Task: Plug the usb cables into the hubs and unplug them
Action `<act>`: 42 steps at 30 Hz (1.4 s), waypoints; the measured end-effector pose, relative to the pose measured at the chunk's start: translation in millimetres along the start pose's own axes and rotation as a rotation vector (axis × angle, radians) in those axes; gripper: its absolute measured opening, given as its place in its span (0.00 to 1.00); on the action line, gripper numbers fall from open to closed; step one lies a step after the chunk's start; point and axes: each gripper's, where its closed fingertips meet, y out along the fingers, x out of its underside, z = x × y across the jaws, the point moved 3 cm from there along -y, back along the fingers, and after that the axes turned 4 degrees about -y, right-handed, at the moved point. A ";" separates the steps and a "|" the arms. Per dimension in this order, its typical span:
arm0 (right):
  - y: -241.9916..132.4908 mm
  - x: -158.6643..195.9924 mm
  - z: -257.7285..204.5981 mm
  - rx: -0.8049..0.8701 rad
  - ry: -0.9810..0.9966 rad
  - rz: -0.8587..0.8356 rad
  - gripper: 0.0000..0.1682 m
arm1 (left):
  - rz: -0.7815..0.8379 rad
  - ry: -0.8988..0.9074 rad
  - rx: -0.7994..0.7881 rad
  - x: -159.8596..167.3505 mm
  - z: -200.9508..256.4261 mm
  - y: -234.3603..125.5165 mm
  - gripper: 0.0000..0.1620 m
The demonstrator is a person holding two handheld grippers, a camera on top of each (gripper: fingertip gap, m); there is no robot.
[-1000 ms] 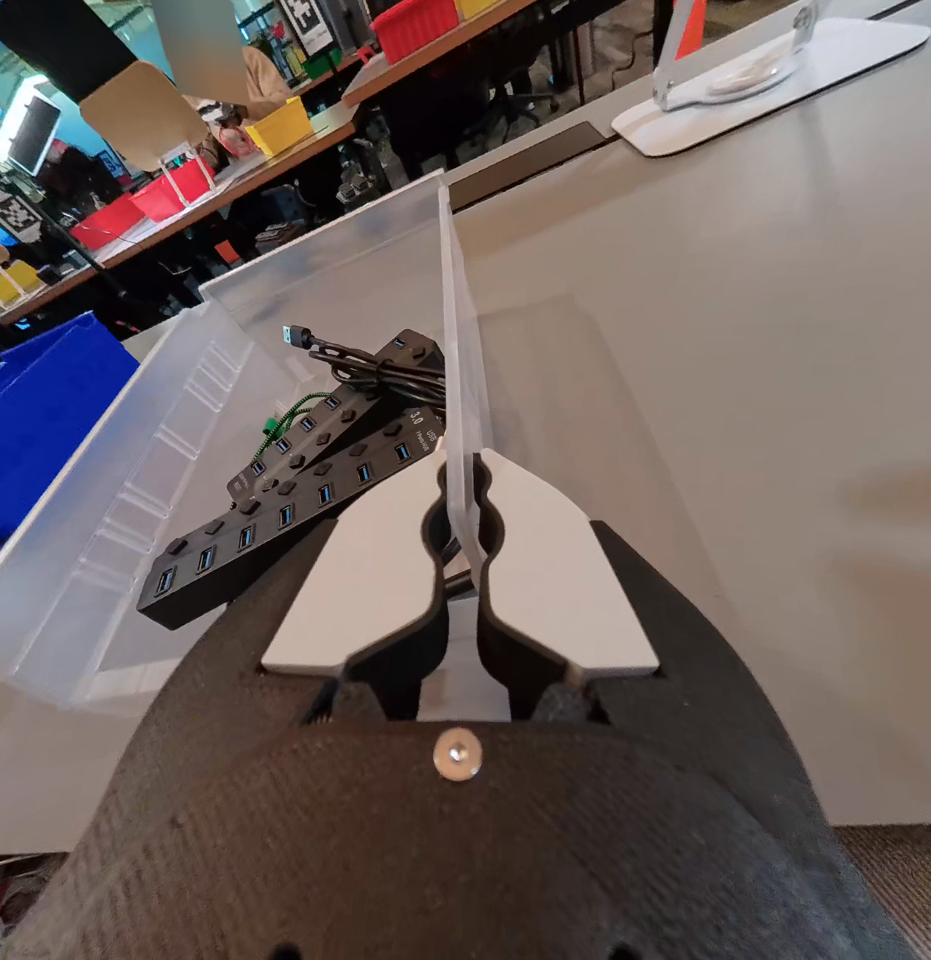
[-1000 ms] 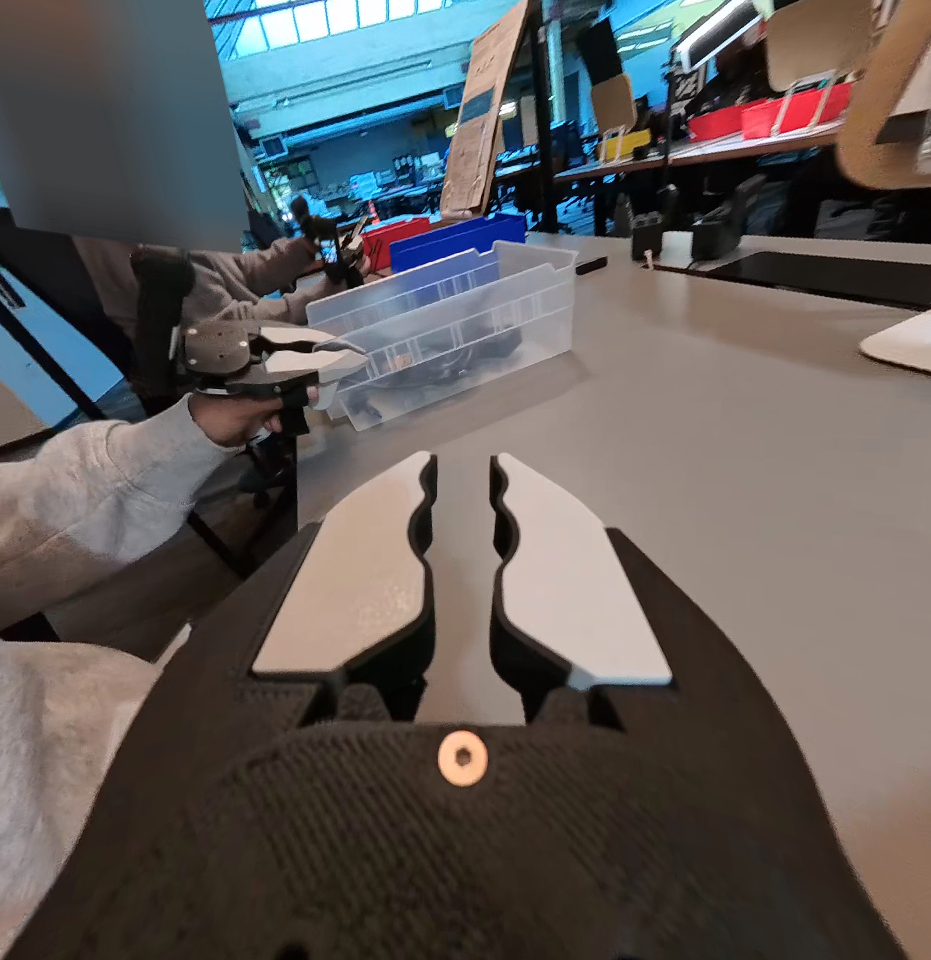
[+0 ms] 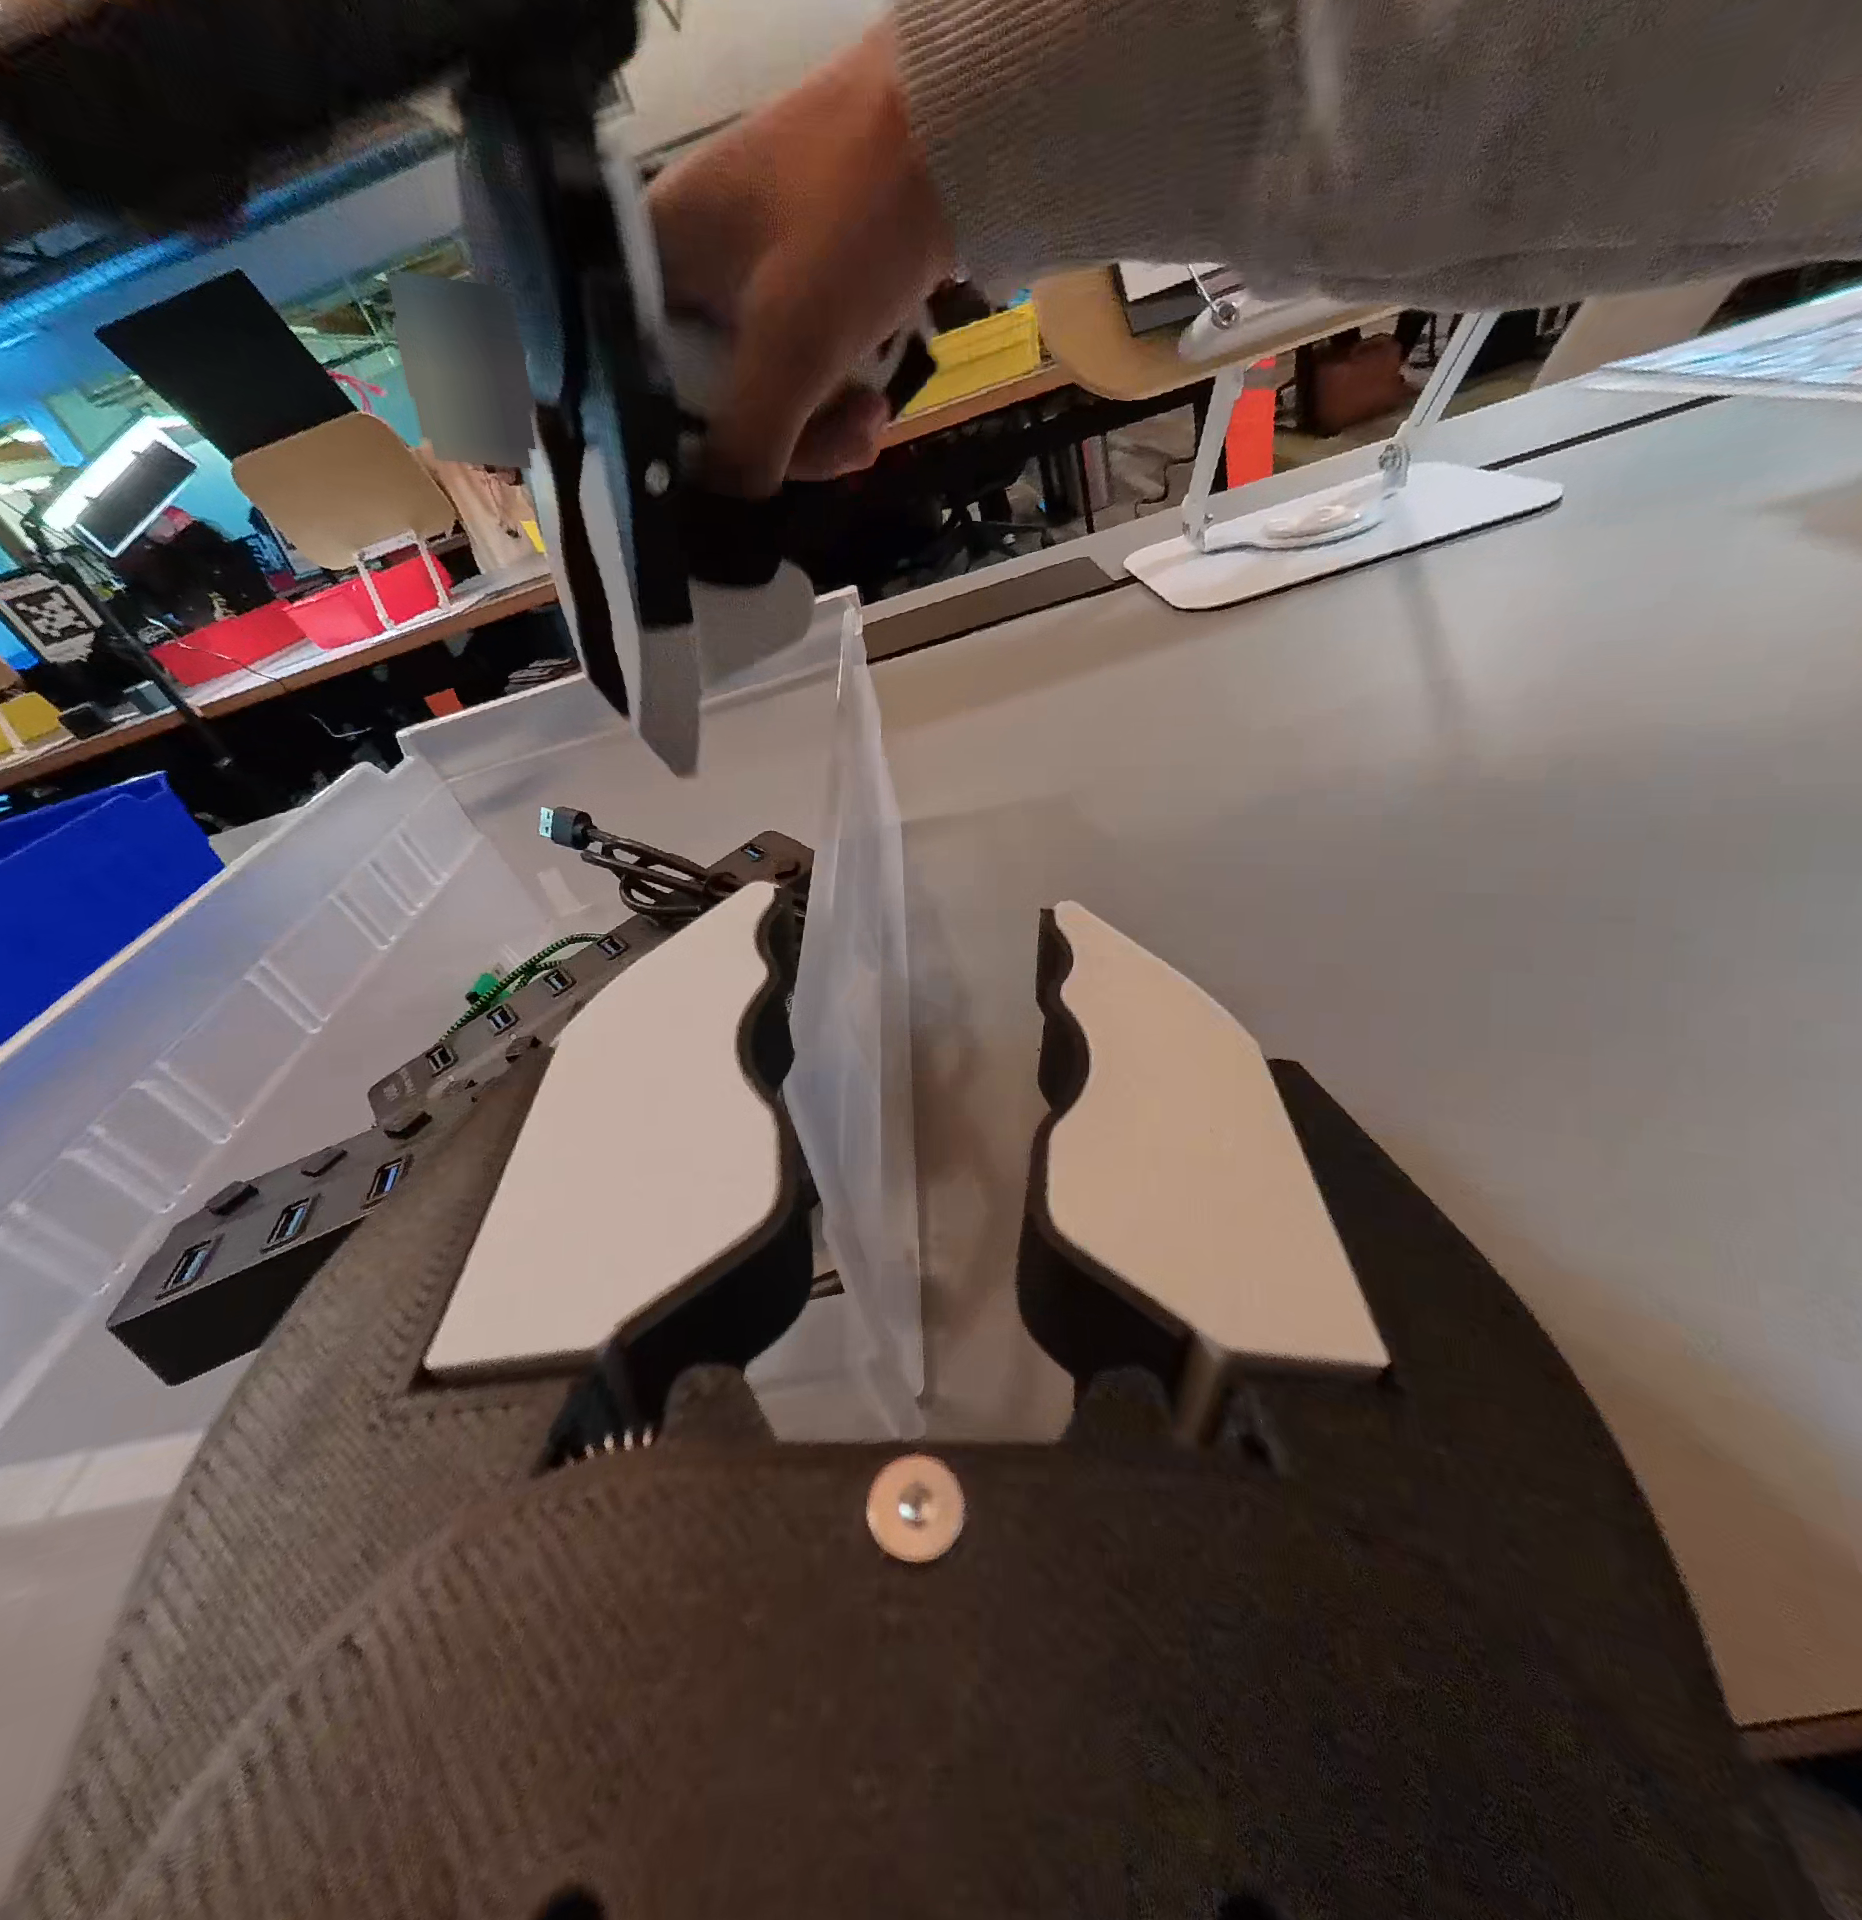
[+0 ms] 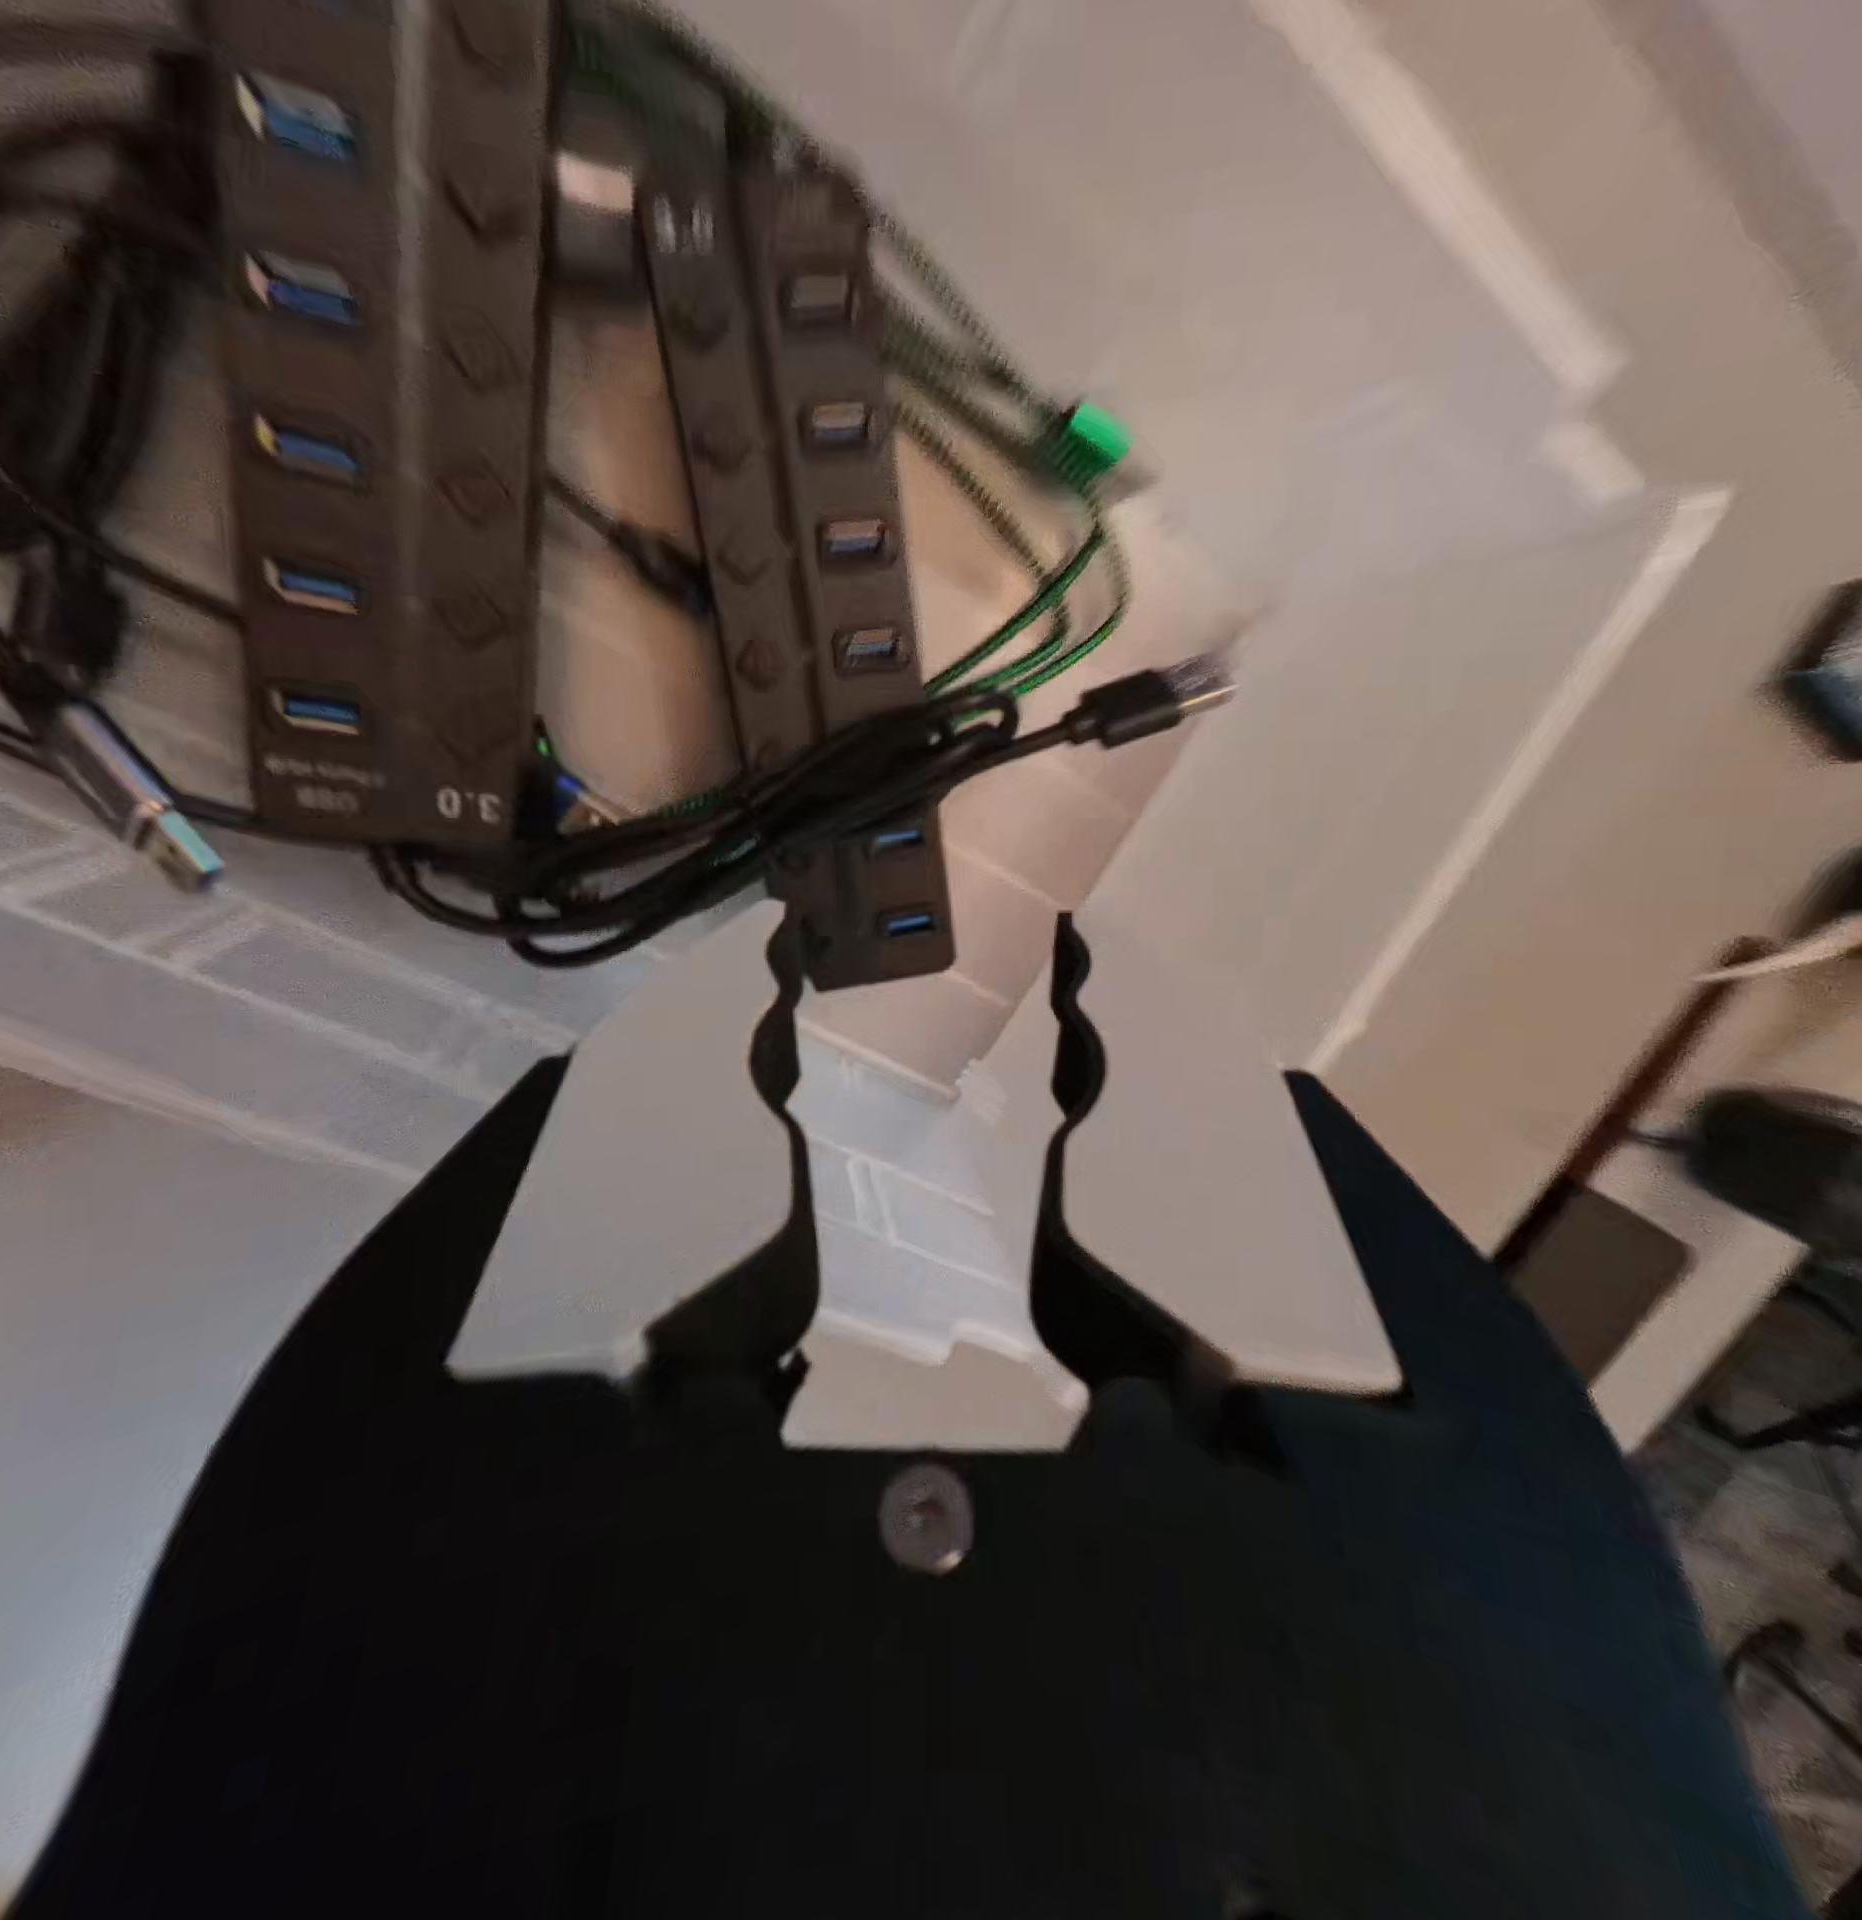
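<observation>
While straddling the bin wall, left gripper spread wide, left finger inside the bin, right finger outside over the table; wall between fingers, close to the left one, contact with either not clear. Nothing gripped.

Right gripper also parted, empty, pointing down into the bin; seen from the left wrist view above the bin's far end, held by a hand in a grey sleeve. Right wrist view blurred by motion.

Two black hubs in the bin, lying side by side lengthwise on the bin floor: near hub toward the left wall, far hub partly hidden behind the left finger. From the right wrist view, wide hub left, narrow hub right, its end just ahead of the right gripper's fingertips, not touching as far as can be told.

Black cable coiled loose over the hubs' end, plug free, not in any port; same plug sticking up near the bin's far corner. Green braided cable looped beside the narrow hub, green connector loose. Silver-blue plug loose at the wide hub's left side. No plug seen seated in a port.

White stand on the table's far edge. Blue bin off the clear bin's left side.
</observation>
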 end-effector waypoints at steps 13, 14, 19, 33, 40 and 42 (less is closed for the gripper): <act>63.6 21.9 -11.4 -0.226 -0.234 -0.443 0.32 | 0.001 -0.088 0.049 -0.5 -0.8 -1.5 0.29; 54.1 18.0 -6.8 -0.200 -0.246 -0.422 0.31 | -0.008 -0.099 0.049 0.6 -1.5 -1.5 0.29; -16.8 -12.9 14.2 -0.010 -0.331 -0.330 0.31 | -0.067 -0.139 0.064 7.7 -1.4 1.2 0.28; -154.8 -71.5 5.1 0.403 -0.422 -0.206 0.31 | -0.091 -0.124 0.047 9.2 -1.0 1.8 0.30; -205.6 -95.2 8.9 0.611 -0.453 -0.133 0.31 | -0.090 -0.129 0.053 8.8 -0.7 2.0 0.30; -219.4 -99.7 7.7 0.639 -0.453 -0.108 0.31 | -0.090 -0.130 0.056 8.7 -0.5 1.9 0.30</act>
